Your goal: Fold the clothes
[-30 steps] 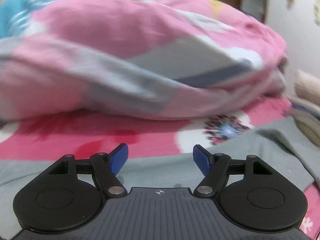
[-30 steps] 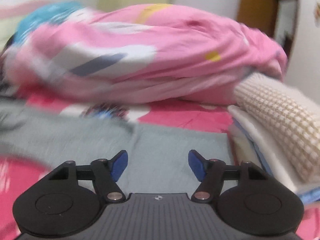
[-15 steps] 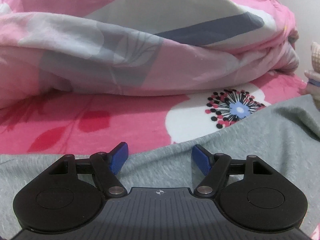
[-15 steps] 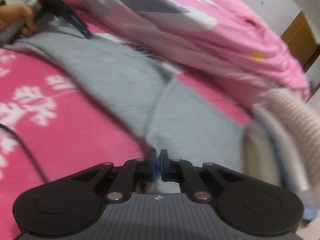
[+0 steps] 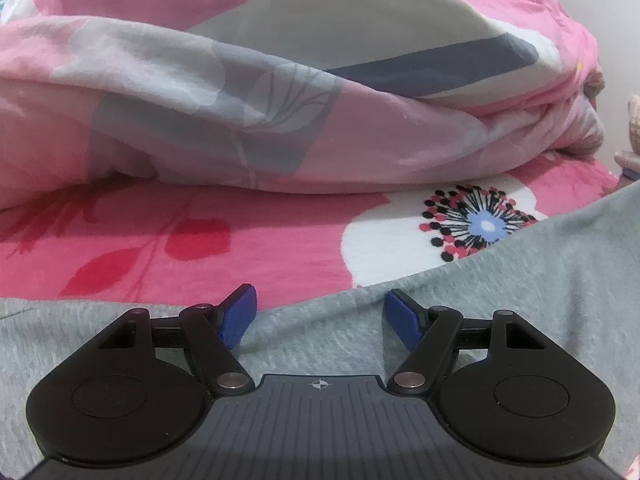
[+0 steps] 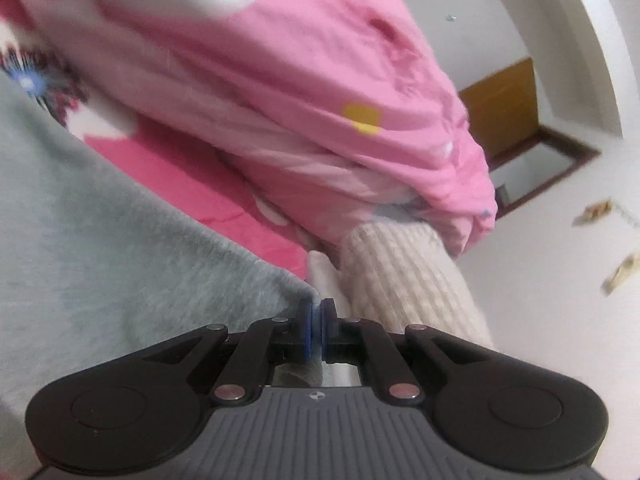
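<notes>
Beyond the grey garment point(image 5: 500, 300), a flat strip of pink bedsheet point(image 5: 248, 248) lies free; behind it the heaped pink quilt point(image 5: 280, 100) blocks passage, with a cream knit bundle point(image 6: 400, 272) crowding its right end.

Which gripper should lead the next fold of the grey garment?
Right. The right gripper is shut on a corner of the grey garment, so it can likely carry that corner over. The left gripper is open above the garment's edge, pads clear of the cloth.

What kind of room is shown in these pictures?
Most likely a bedroom: a rumpled pink patterned duvet is heaped on a pink floral bed sheet, with a grey knitted garment spread on it.
</notes>
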